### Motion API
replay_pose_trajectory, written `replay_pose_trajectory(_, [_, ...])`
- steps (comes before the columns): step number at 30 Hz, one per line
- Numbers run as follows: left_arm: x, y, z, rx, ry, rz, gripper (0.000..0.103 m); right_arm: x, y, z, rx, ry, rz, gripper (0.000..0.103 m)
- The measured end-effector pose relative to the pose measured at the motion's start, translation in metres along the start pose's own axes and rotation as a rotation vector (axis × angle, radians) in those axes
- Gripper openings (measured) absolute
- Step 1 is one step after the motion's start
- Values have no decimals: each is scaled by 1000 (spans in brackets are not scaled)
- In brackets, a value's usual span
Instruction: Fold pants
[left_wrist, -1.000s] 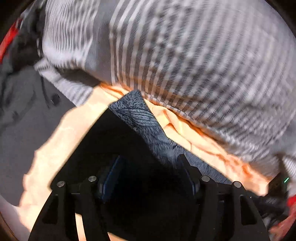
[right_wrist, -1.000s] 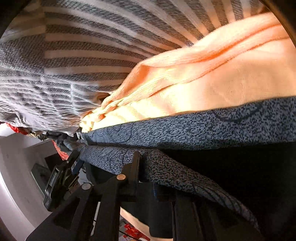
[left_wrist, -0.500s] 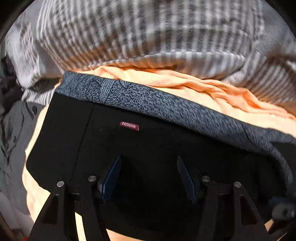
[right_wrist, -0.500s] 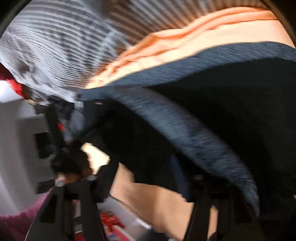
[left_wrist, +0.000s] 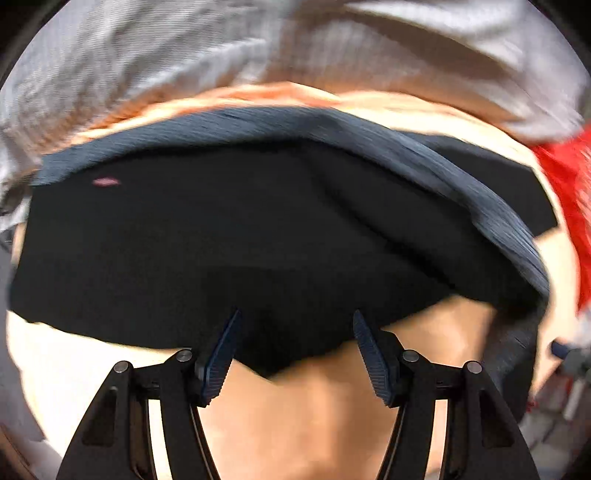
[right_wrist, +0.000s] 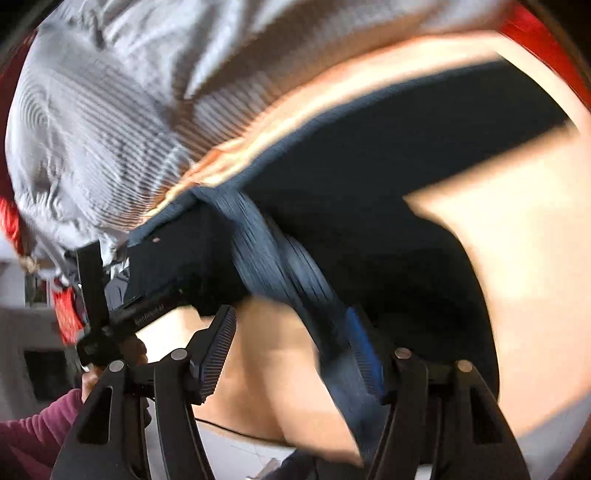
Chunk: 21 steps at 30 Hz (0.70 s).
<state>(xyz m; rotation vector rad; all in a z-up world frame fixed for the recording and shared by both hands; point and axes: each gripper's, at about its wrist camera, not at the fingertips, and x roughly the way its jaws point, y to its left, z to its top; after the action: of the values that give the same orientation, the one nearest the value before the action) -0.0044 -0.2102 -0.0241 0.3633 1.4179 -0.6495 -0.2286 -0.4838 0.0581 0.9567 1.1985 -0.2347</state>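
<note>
Each handheld gripper was built of matte black plastic, its two angled finger arms pierced by triangular cut-outs and pinned with round silver screws, seen on the left gripper (left_wrist: 295, 350) and on the right gripper (right_wrist: 291, 354) alike. The fingers carried dark blue pads (left_wrist: 221, 354) with fine ribbing along their inner faces, one on the right unit a brighter blue (right_wrist: 364, 347). In the right wrist view the left unit showed as a black body with small pale lettering too blurred to read (right_wrist: 147, 314), and a magenta sleeve (right_wrist: 33, 432) covered the person's arm.
</note>
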Motion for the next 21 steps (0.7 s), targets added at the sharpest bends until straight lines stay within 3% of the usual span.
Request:
replay_pose_trajectory(3, [4,-38,-17,79,34,-66,64,-10,-34,-50,73,0,-75,66])
replay_pose_trajectory(6, [2,-75,-28,148,55,-119,64,-3,-71,-96,191,26,-93,66])
replay_pose_trajectory(11, [1,-103,-30,189,80,-169,64,11,-106,-146,337,26,-3,66])
replay_pose_trajectory(18, [20,-119,-37,205,120,-160,64,32,-110,-160,399,-46,113,66])
replay_pose_trajectory(21, [24,-127,-39,212,119,-162,64,35,-113,-161,396,-82,166,55])
